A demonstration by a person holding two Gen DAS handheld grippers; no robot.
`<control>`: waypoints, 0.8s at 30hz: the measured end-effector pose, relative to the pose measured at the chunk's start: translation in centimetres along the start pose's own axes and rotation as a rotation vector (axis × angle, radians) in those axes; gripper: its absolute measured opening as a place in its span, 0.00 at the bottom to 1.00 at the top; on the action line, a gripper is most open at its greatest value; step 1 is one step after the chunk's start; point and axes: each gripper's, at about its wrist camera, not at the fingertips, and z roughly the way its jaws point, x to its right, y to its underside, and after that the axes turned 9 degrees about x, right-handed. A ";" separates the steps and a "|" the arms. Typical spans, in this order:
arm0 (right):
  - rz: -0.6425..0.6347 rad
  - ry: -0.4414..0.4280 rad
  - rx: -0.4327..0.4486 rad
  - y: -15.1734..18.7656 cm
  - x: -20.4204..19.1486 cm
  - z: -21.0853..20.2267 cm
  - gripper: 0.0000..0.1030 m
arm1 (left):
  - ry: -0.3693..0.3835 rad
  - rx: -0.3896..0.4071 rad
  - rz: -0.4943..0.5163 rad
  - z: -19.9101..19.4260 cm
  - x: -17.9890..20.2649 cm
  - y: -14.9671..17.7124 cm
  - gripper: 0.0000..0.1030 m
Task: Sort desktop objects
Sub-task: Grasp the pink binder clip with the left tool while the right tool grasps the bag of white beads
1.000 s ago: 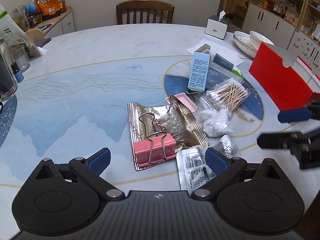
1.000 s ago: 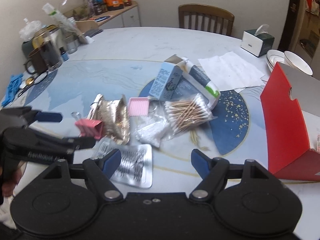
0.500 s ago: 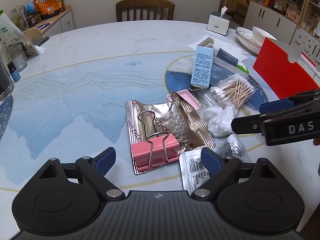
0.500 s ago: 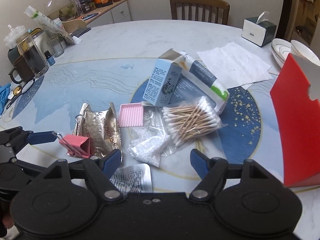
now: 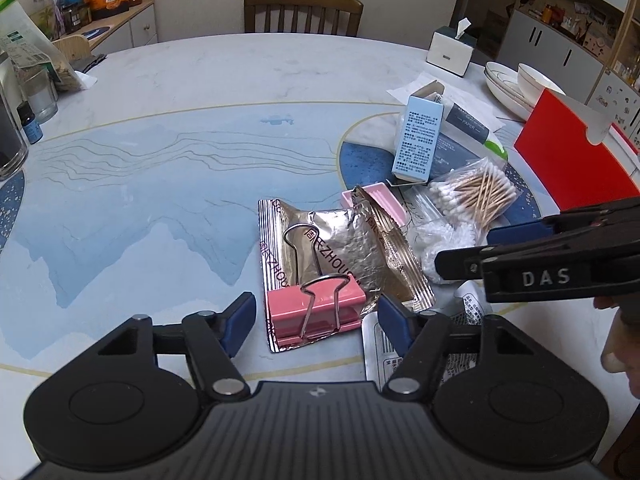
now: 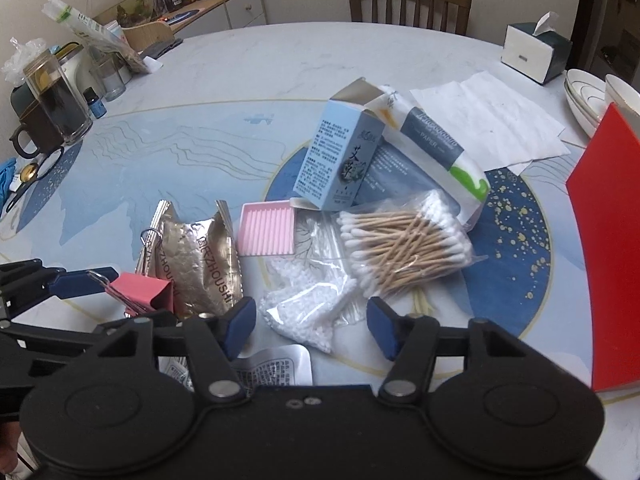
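One pink binder clip [image 5: 316, 312], one foil packet [image 5: 340, 248], one blue box [image 5: 418, 140], one swab bag [image 5: 476, 196], two bowls [image 5: 536, 80]

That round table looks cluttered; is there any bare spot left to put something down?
Yes. The table is bare across its pale blue middle, from the foil packet out to the jars on its left edge, and back toward the chair. It is crowded from the pink binder clip to the cotton swabs, blue box and red folder.
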 end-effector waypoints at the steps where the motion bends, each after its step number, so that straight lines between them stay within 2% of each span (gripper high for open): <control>1: -0.001 -0.002 -0.001 0.0 0.0 0.1 0.57 | 0.002 -0.001 -0.002 0.0 0.0 0.0 0.64; 4: 0.000 -0.009 -0.010 0.0 -0.1 0.4 0.49 | 0.006 -0.009 -0.005 0.1 0.0 0.0 0.55; 8: -0.003 -0.014 -0.018 0.0 -0.3 0.6 0.44 | 0.003 -0.015 -0.011 0.2 -0.2 0.0 0.50; 17: -0.008 -0.027 -0.022 -0.2 -0.4 0.6 0.30 | 0.003 -0.017 -0.026 0.2 -0.2 -0.1 0.49; 24: 0.004 -0.039 -0.009 0.0 -0.1 -0.3 0.27 | 0.004 -0.016 -0.036 -0.2 -0.2 -0.3 0.49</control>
